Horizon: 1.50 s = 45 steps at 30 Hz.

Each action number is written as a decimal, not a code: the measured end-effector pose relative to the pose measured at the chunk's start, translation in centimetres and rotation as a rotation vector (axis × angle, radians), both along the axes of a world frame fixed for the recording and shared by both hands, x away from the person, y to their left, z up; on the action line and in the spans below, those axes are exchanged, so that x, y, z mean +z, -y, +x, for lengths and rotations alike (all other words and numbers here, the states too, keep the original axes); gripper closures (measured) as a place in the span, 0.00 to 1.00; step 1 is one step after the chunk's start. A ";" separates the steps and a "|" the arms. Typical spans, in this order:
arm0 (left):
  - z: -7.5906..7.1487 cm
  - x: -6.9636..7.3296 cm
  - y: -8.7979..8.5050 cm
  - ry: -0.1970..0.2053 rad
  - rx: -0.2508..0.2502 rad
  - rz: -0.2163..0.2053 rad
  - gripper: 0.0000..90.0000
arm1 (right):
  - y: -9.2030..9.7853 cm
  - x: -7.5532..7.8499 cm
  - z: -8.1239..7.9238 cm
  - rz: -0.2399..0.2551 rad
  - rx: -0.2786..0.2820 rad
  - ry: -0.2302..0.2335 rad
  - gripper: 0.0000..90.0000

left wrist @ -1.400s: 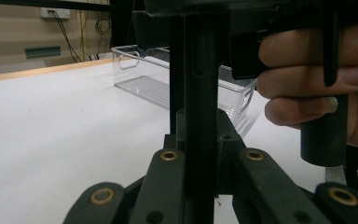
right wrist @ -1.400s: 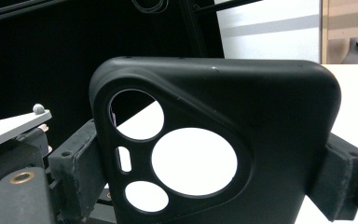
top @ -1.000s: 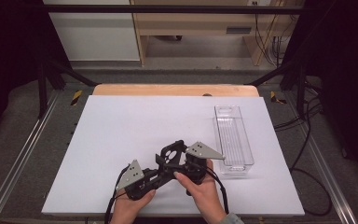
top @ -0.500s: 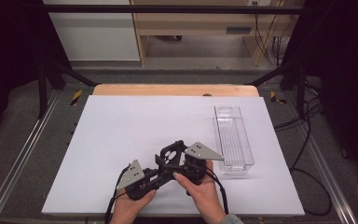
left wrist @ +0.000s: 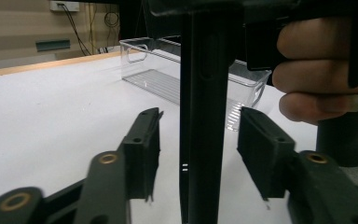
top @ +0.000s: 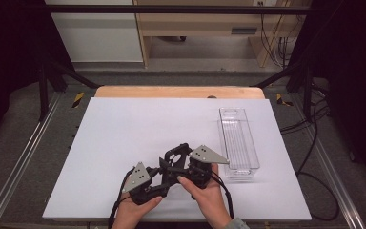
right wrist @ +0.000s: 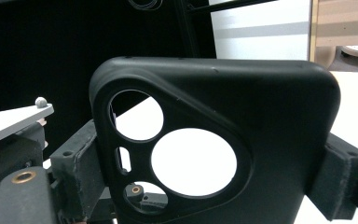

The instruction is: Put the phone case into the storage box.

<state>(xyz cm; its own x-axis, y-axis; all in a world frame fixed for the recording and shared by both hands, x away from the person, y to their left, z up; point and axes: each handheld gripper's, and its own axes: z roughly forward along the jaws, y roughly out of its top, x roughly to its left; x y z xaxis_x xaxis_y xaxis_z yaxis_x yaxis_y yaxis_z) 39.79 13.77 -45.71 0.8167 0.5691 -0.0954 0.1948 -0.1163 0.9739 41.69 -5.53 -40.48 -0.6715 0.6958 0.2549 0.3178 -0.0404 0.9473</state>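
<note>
A black phone case (top: 175,155) with round camera cut-outs is held upright low over the white table (top: 124,129) at the near middle. My right gripper (top: 183,164) is shut on the phone case (right wrist: 242,116), one pad (right wrist: 79,172) on each side edge. My left gripper (top: 162,172) faces it from the left. Its jaws have just been opening and stand apart on both sides of the case's thin edge (left wrist: 203,107), its pads (left wrist: 144,144) clear of it. A hand grips each tool.
A clear plastic bin (top: 238,140), long and with nothing in it, lies at the right of the table, just beyond the right hand; it also appears behind the case as the bin (left wrist: 163,77). Metal rails and cables run along the table's sides.
Neither hand has shifted in the high view. The case stays between the two grippers at the near middle of the table.
</note>
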 end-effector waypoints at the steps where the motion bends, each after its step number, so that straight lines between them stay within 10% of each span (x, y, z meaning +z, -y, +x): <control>1: 0.0 0.0 0.1 0.004 0.004 0.009 0.47 | 0.0 0.0 0.0 0.000 -0.001 0.001 0.16; 14: 0.1 -0.1 0.3 -0.007 0.018 0.017 0.28 | 0.4 0.1 0.1 0.001 -0.021 0.006 0.16; 45: -0.2 0.1 -1.8 0.006 0.041 0.052 0.17 | 2.3 0.7 0.6 0.024 -0.096 0.026 0.16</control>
